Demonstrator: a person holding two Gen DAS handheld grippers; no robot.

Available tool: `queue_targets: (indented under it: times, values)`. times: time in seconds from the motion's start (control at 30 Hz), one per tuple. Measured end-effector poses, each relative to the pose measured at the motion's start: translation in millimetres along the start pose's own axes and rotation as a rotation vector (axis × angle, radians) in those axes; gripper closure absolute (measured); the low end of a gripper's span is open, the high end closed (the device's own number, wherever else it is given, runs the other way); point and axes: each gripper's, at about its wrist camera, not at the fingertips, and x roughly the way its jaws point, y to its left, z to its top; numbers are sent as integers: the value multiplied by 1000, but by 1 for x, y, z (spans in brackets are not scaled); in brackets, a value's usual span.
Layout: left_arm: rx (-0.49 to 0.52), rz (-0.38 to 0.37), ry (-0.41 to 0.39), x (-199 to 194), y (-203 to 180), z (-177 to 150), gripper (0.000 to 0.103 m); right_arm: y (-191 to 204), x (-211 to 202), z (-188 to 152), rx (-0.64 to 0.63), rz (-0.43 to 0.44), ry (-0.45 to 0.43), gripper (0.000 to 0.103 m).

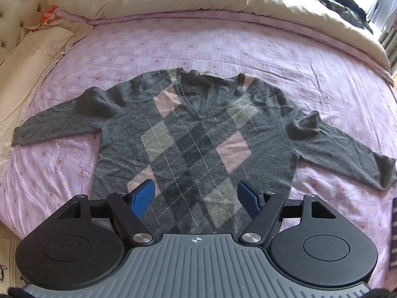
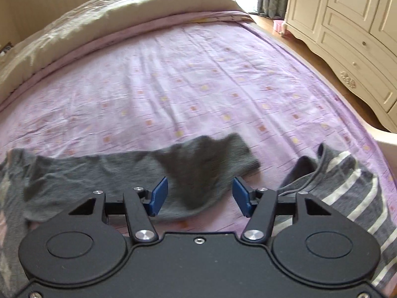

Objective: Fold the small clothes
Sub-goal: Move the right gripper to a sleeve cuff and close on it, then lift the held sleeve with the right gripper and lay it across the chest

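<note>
Since both the left gripper (image 1: 196, 198) and right gripper (image 2: 199, 196) hang wide open holding nothing, the sweater (image 1: 198, 134) lies spread on the bed (image 1: 248, 49). Grabbing that rumpled sleeve (image 2: 139, 173) could snag the sheet too.

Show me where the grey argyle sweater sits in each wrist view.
Left wrist: the argyle sweater lies flat at centre, both sleeves spread.
Right wrist: only one sleeve crosses the lower middle, with the body cut off at the left edge.
Shared landmark: the pink patterned bedsheet.
</note>
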Motion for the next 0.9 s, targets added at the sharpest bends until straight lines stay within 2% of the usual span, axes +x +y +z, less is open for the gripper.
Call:
queue_targets:
  times: [0.17,0.37,0.43,0.5,0.53,0.57,0.6,0.73,0.9]
  values:
    - [-21,3,59,11,-11,1,31,-32,48,20,0,-53,59,40]
    - [-3,33,67,12,-18,4,31,-37,97,25,51,-41,148,38]
    - [-7,41,73,14,-16,5,31,-38,102,24,72,-36,139,36]
    - [-6,54,77,16,-14,6,31,-38,100,25,93,-26,124,43]
    - [-6,57,77,17,-12,6,31,-38,98,24,95,-19,117,55]
    - [-7,57,77,18,-11,6,31,-38,94,24,97,-12,111,82]
    - [-6,58,80,19,-10,6,31,-38,93,24,110,16,116,90]
    - [12,50,79,24,-5,6,31,-32,66,25,137,61,75,89]
    - [54,20,48,28,3,9,31,-9,10,31,149,154,-19,89]
